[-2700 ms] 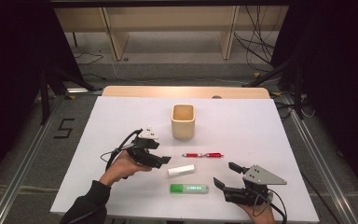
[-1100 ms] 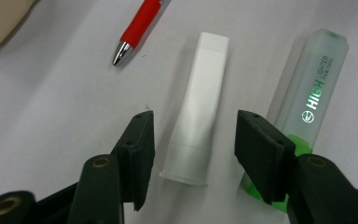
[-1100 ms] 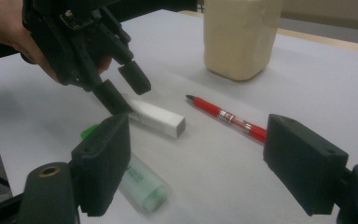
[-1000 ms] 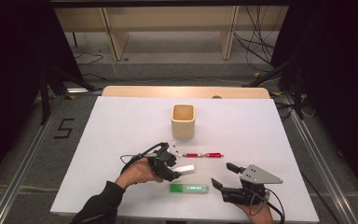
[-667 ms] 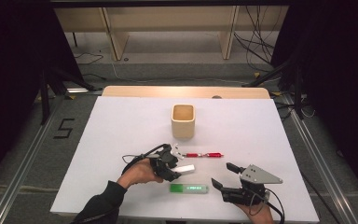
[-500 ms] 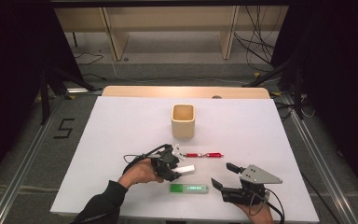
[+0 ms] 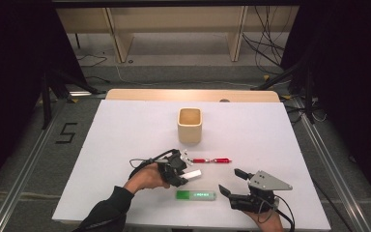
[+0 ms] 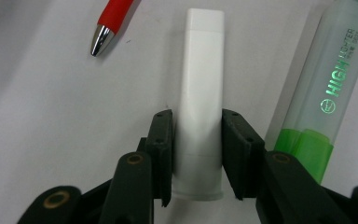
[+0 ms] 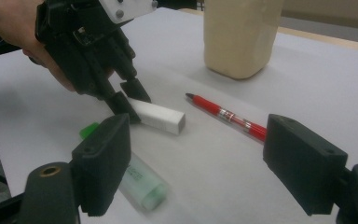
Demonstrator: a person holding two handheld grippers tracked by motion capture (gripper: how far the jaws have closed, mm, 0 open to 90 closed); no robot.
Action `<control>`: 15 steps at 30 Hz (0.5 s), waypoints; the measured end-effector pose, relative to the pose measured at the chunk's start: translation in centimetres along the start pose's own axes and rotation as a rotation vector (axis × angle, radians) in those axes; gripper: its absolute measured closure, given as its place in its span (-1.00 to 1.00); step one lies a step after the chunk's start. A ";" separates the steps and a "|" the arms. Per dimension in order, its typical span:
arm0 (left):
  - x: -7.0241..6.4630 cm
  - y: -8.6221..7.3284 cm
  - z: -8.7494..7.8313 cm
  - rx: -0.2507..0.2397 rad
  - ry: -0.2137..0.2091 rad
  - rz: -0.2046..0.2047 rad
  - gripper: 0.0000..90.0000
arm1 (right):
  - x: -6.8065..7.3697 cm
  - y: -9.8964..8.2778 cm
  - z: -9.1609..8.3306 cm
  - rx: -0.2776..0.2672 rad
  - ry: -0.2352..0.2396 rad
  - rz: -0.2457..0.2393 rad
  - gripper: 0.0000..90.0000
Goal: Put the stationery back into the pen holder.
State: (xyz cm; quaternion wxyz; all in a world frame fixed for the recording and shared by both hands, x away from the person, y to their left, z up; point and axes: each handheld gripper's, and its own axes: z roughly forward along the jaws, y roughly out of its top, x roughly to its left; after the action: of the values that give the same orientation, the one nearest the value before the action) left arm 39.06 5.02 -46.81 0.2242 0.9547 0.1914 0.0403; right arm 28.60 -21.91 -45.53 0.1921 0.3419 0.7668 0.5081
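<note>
White table (image 7: 125, 145): one white stick (image 8: 199, 98) clamped in left gripper (image 8: 196, 154) jaws, closing; right gripper (image 9: 196, 168) jaws wide, empty.

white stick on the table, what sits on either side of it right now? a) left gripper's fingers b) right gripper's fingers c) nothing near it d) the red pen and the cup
a: in the left gripper view the left gripper's fingers have just been closing and stand against both sides of the white stick, while the right gripper rests apart, open.

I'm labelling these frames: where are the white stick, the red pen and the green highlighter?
white stick (image 8: 200, 88), left gripper view, middle of its body.
red pen (image 7: 211, 160), high view, mid-barrel.
green highlighter (image 7: 196, 195), high view, middle of its clear body.
</note>
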 end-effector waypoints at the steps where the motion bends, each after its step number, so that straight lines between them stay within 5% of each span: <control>1: 0.0 0.0 0.0 -0.004 0.003 0.007 0.48 | 0.0 0.0 0.0 0.000 0.000 0.000 -0.46; 15: 0.6 -0.2 -0.9 -0.043 -0.015 -0.031 0.49 | 0.0 0.1 0.0 -0.002 -0.001 -0.003 -0.46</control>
State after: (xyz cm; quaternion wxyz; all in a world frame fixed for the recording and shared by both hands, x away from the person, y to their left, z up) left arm 39.37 5.76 -46.08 0.2469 0.9469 0.2035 0.0336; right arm 28.63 -21.85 -45.47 0.1935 0.3406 0.7668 0.5084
